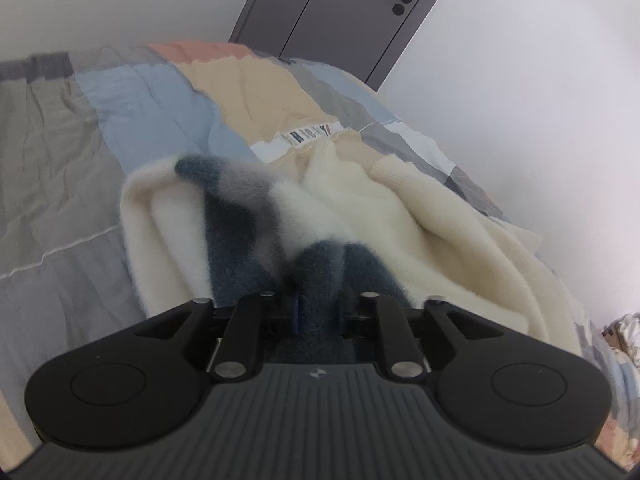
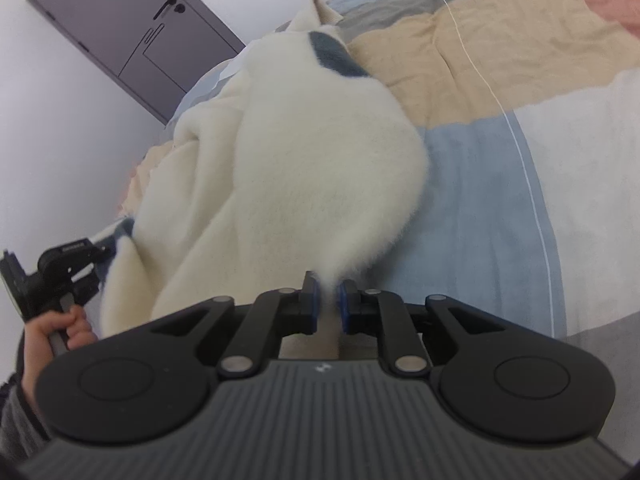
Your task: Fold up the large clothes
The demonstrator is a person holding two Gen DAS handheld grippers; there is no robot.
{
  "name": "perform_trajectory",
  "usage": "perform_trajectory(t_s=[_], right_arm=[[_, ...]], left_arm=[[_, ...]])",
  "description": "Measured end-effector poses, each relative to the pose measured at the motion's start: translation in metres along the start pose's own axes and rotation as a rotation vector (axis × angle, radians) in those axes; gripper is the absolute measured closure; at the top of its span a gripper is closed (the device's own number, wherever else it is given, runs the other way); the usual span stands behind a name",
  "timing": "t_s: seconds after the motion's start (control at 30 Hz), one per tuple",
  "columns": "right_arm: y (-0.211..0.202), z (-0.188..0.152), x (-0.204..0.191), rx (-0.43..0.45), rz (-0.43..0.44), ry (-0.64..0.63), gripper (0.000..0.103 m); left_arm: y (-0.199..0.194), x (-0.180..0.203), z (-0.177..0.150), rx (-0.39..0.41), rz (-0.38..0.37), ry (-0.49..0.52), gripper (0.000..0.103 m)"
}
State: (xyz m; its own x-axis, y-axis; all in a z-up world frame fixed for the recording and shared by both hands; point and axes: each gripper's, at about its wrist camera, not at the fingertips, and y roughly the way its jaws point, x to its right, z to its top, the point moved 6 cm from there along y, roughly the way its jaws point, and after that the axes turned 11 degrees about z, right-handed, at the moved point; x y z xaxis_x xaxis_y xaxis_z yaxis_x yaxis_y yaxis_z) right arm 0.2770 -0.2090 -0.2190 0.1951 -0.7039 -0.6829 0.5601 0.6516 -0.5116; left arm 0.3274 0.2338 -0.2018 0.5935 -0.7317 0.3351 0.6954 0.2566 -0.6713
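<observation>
1. In the left wrist view, the left gripper (image 1: 318,312) has its fingers clamped on a dark blue fuzzy fold of the sweater (image 1: 352,208), which fills the gap between them.
2. The sweater is cream with dark blue and grey patches. It lies bunched on the bed (image 1: 60,160), over a patchwork cover of grey, light blue, beige and pink.
3. Behind the bed stands a dark grey door (image 1: 340,12) in a white wall.
4. In the right wrist view, a hand (image 2: 60,332) at the left edge holds the other gripper beside the sweater.
5. The right gripper (image 2: 328,302) has its fingers nearly together, pinching a thin cream edge of the sweater, which rises from them over the bed.
</observation>
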Motion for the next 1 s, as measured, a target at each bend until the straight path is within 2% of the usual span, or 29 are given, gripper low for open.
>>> perform_trajectory(t_s=[0.07,0.1,0.13,0.17,0.23,0.4,0.47,0.53,0.6,0.67,0.77,0.83,1.0], right_arm=[[0.000,0.002,0.001,0.000,0.006,0.005,0.088],[-0.001,0.002,0.000,0.001,0.010,0.007,0.088],[-0.001,0.002,-0.001,0.004,0.012,0.011,0.088],[-0.002,0.001,-0.001,0.006,0.015,0.015,0.088],[-0.003,0.000,-0.002,0.012,0.021,0.021,0.087],[-0.006,-0.001,-0.002,0.022,0.035,0.048,0.086],[-0.007,-0.003,-0.001,0.017,0.047,0.067,0.075],[-0.010,-0.005,0.000,0.010,0.072,0.093,0.049],[-0.014,-0.007,-0.001,0.011,0.091,0.109,0.038],[-0.018,-0.008,-0.001,0.023,0.097,0.117,0.038],[-0.021,-0.007,0.003,0.044,0.101,0.144,0.038],[-0.021,-0.007,0.008,0.050,0.100,0.168,0.038],[-0.008,-0.002,0.020,0.067,0.104,0.233,0.038]], left_arm=[[-0.005,-0.003,0.001,-0.029,-0.039,-0.034,0.057],[-0.019,-0.003,-0.004,-0.031,-0.057,-0.046,0.041],[-0.030,-0.004,-0.008,-0.035,-0.070,-0.051,0.030],[-0.038,-0.005,-0.012,-0.041,-0.068,-0.051,0.027],[-0.058,-0.008,-0.022,-0.048,-0.068,-0.043,0.027],[-0.089,-0.018,-0.040,-0.087,-0.111,-0.114,0.027],[-0.101,-0.015,-0.052,-0.109,-0.137,-0.115,0.027],[-0.111,-0.008,-0.068,-0.136,-0.163,-0.100,0.027],[-0.116,0.003,-0.085,-0.163,-0.173,-0.047,0.027],[-0.117,0.012,-0.099,-0.185,-0.149,0.004,0.026],[-0.118,0.016,-0.114,-0.207,-0.126,0.027,0.024],[-0.118,0.013,-0.122,-0.235,-0.118,0.004,0.018],[-0.107,0.006,-0.140,-0.316,-0.129,-0.059,0.017]])
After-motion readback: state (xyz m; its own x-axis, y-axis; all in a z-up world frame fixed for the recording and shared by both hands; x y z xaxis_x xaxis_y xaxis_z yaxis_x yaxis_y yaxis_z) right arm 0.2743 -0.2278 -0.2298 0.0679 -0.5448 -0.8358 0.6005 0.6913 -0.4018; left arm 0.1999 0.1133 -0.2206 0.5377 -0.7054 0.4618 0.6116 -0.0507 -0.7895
